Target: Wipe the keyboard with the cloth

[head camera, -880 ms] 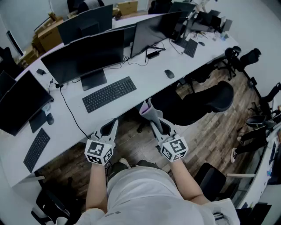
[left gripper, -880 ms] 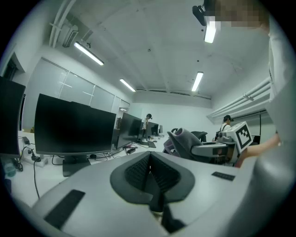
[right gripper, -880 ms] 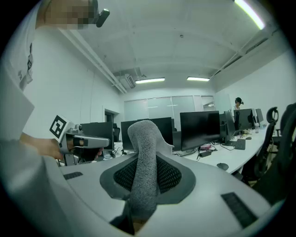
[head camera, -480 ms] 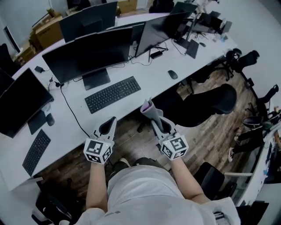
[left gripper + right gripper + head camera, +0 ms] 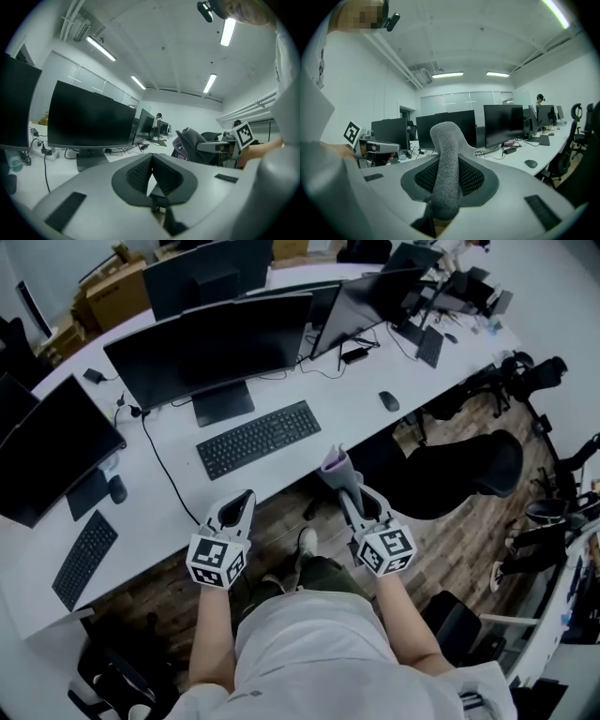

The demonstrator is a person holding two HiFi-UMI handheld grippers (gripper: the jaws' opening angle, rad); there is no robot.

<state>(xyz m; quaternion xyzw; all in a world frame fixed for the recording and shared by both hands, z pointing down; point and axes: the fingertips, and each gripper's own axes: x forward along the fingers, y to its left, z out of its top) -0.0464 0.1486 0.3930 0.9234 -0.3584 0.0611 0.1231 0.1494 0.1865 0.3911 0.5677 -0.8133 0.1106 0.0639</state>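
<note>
A black keyboard [image 5: 259, 438] lies on the white desk [image 5: 309, 390] in front of a dark monitor [image 5: 211, 351]. My right gripper [image 5: 343, 476] is shut on a grey cloth [image 5: 336, 463], which sticks up between its pads [image 5: 445, 171]. It hangs just off the desk's near edge, right of the keyboard. My left gripper [image 5: 242, 503] is shut with nothing in it [image 5: 151, 168], held below the desk edge, nearer me than the keyboard.
A mouse [image 5: 389, 401] lies right of the keyboard. A black office chair [image 5: 459, 470] stands at the right, close to my right gripper. More monitors and a second keyboard [image 5: 82, 559] sit at the left. A person's legs and shoe [image 5: 307, 542] are below.
Both grippers have moved forward and a little right, closer to the desk edge. The cloth stays clamped in the right gripper.
</note>
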